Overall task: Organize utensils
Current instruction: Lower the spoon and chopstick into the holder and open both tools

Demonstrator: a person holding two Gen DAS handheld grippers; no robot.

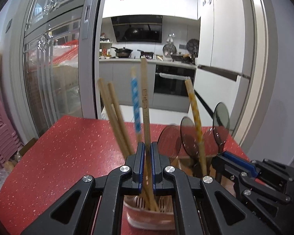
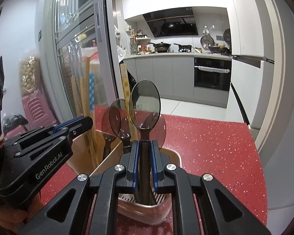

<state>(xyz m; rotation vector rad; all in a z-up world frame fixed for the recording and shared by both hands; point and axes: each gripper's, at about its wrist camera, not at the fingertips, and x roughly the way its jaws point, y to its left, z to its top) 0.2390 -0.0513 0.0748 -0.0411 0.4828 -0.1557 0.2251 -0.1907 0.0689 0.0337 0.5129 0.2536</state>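
Note:
A pink utensil holder (image 1: 147, 218) stands on the red table, also in the right wrist view (image 2: 147, 213). My left gripper (image 1: 147, 148) is shut on a plain wooden chopstick (image 1: 145, 98) that stands upright in the holder's left compartment, beside several other chopsticks (image 1: 113, 113) and a blue-patterned one (image 1: 135, 101). My right gripper (image 2: 145, 146) is shut on the handle of a dark translucent spoon (image 2: 145, 101), upright in the right compartment. Other dark spoons (image 2: 113, 117) and a yellow-patterned chopstick (image 2: 126, 90) stand behind it. Each gripper shows in the other's view: the right gripper (image 1: 225, 156), the left gripper (image 2: 84, 123).
The red speckled table (image 1: 68, 156) ends at a far edge near a glass sliding door (image 1: 58, 58). Beyond lies a kitchen with a stove and oven (image 2: 211, 74). Pink stools (image 1: 2, 133) are stacked left of the table. A white fridge (image 1: 225, 39) stands right.

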